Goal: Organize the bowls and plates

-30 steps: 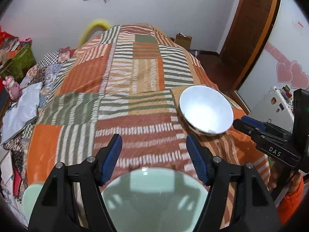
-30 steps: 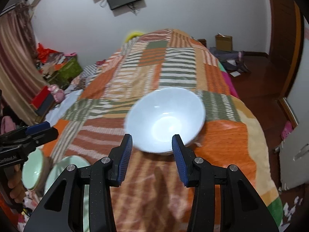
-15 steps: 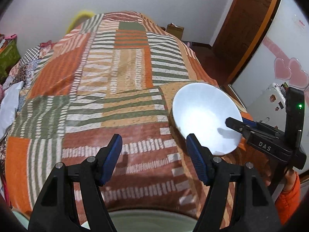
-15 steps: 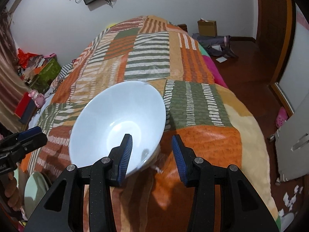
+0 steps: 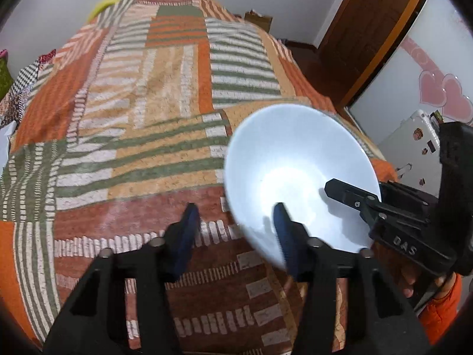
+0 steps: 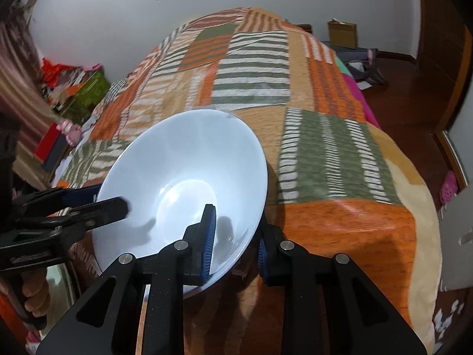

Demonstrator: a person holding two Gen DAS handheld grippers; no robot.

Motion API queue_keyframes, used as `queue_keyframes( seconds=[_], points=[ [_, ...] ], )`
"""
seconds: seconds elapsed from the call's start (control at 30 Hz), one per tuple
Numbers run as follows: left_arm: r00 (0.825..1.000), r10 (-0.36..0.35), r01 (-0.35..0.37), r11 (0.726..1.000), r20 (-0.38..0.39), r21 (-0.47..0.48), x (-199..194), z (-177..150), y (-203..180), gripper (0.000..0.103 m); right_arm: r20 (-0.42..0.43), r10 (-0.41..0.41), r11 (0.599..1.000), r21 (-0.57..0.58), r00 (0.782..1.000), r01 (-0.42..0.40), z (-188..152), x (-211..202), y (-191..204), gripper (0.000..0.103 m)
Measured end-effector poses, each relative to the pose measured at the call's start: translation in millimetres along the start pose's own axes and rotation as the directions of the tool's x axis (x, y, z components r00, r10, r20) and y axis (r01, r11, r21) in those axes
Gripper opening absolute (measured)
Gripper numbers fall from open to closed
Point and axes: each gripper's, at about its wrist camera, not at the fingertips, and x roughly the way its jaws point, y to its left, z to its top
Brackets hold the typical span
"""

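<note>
Patchwork bedspread (image 5: 153,136) — striped panels in orange, green, tan and rust — is covering the whole bed and serving as the working surface; it is filling most of both wrist views.

White bowl (image 6: 189,183) — large, plain, glossy inside — is sitting tilted at the near right corner of the bedspread, its far rim raised and its opening facing the cameras. In the left wrist view the white bowl (image 5: 298,177) is lying right of centre.

Right gripper (image 6: 233,242) — black frame, blue pads — is clamped together on the bowl's near rim, one finger inside the bowl and one outside against its wall. From the left wrist view the right gripper (image 5: 348,195) is reaching in from the right, one black finger lying over the inner wall, with a hand in an orange sleeve (image 5: 440,304) behind it.

Left gripper (image 5: 236,233) is closing its jaws over the bowl's left rim, the right-hand finger in front of the inner wall and the other over bare bedspread; whether the pads are pressing on the rim is not clear. In the right wrist view the left gripper (image 6: 97,198) is straddling that same rim.
</note>
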Motion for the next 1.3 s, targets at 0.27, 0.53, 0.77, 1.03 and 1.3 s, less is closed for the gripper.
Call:
queue_keyframes(
  seconds=[0.27,0.53,0.77,1.03,1.3],
  points=[
    [0.999,-0.022,0.023,0.999,-0.031,0.026,9,-6,-8,0.022,-0.002,0.011,1.000,-0.002,1.000,-0.011,1,-2,1,0.022],
    [1.000,-0.020,0.020,0.999,-0.017,0.036,-1,-12,-15,0.022,0.012,0.000,1.000,-0.016,1.000,0.000,1,-15,8,0.022],
    [0.999,-0.019,0.018,0.999,0.026,0.043,-30,-19,-24,0.022,0.045,-0.003,1.000,-0.027,0.999,0.004,0,-37,18,0.022],
    [0.997,-0.008,0.005,0.999,0.075,0.046,-72,-34,-31,0.022,0.089,-0.002,0.999,-0.054,0.996,0.007,-6,-63,41,0.022],
    [0.996,-0.009,0.005,0.999,0.093,0.043,-100,-54,-35,0.022,0.106,-0.010,0.998,-0.062,0.994,0.016,-20,-80,60,0.022]
  ],
)
